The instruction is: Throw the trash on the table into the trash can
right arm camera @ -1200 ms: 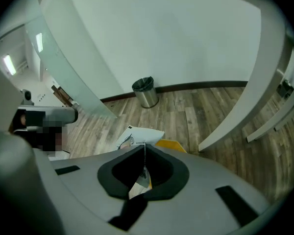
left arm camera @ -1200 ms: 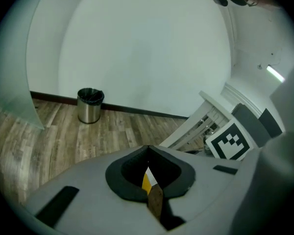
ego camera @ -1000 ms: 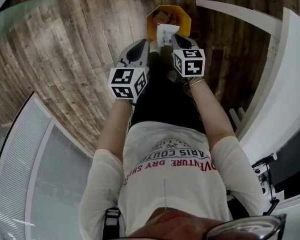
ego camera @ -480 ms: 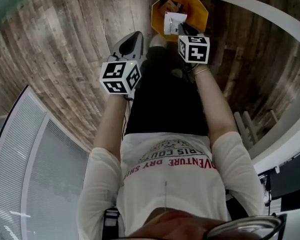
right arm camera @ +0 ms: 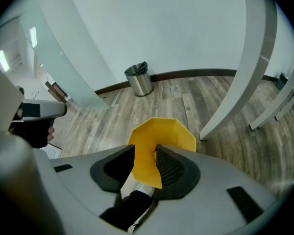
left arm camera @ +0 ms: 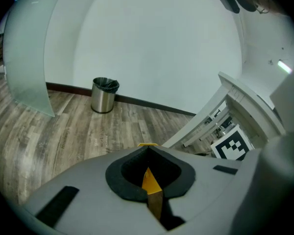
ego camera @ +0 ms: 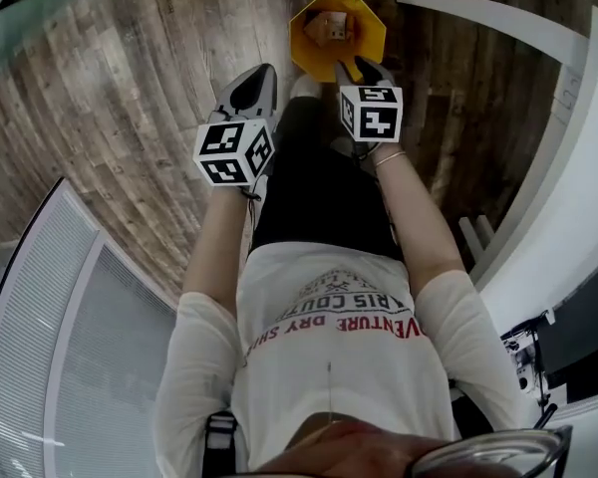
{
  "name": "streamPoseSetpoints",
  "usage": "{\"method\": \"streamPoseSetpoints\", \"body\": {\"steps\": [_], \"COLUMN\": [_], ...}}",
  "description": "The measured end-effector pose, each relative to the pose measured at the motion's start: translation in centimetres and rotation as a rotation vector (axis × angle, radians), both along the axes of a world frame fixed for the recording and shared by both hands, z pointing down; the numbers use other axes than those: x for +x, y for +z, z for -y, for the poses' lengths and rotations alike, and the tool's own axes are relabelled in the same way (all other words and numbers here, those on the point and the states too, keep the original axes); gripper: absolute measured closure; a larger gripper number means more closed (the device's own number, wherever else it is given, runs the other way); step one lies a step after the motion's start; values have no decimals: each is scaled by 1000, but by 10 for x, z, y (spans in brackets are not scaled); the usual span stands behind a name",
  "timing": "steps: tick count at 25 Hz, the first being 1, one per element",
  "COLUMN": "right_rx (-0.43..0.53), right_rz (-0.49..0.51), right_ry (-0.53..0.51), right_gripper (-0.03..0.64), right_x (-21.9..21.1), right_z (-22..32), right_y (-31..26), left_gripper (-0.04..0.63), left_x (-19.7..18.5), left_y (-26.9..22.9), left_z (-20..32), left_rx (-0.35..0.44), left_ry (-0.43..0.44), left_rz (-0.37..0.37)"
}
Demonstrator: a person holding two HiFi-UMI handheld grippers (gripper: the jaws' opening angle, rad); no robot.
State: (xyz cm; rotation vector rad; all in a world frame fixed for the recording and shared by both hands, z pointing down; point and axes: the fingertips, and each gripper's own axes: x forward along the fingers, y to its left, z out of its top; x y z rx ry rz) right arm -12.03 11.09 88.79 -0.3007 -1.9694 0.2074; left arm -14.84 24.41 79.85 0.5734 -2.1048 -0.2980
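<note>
We stand over the yellow trash can point(ego camera: 337, 36), which sits on the wooden floor point(ego camera: 130, 108) at the top centre of the head view, just beyond our feet. Pieces of trash point(ego camera: 329, 26), pale and brownish, lie inside it.

The right tool point(right arm camera: 146, 147) hangs directly above the near rim of the can and points steeply down. Its jaws have just been opening and now stand spread. Through the gap we see the yellow wall of the can. Low in the gap there is also a white and dark patch that we cannot identify. Neither pad presses on anything.

The left tool point(left arm camera: 148, 153) hangs to the left of the can in the head view, beside the right tool and apart from it. Its jaws are pressed together and pinch nothing; only a thin slit remains, with a sliver of yellow showing through it.

In the left gripper view the right tool's marker cube point(left arm camera: 232, 146) shows at the right edge. A steel bin point(left arm camera: 104, 94) stands against the far wall in the left middle of that view, well apart from us. A frosted glass panel point(left arm camera: 27, 58) rises at the left edge of that view. A curved white worktop point(ego camera: 578, 187) runs down the right side of the head view.
</note>
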Motion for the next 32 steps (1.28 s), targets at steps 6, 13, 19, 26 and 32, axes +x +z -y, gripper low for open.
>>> {"method": "streamPoseSetpoints", "body": {"steps": [6, 13, 19, 26, 32], "right_rx": [-21, -64, -38, 90, 284], "right_rz": [70, 238, 444, 637, 727], "right_ry": [27, 61, 140, 338, 661], "right_gripper": [572, 589, 591, 591, 591], "right_x": [-16, -40, -44, -4, 97], "right_z": [10, 32, 80, 167, 268], "right_y": [-116, -285, -420, -527, -579], "left_gripper": [572, 572, 572, 572, 572], "left_x": [-15, -40, -43, -11, 69], "left_y": [-100, -250, -363, -459, -516], "left_z": [29, 79, 148, 258, 373], "left_rx": [-11, 61, 152, 265, 427], "left_ry": [81, 147, 309, 621, 969], "left_rz": [59, 171, 286, 407, 478]}}
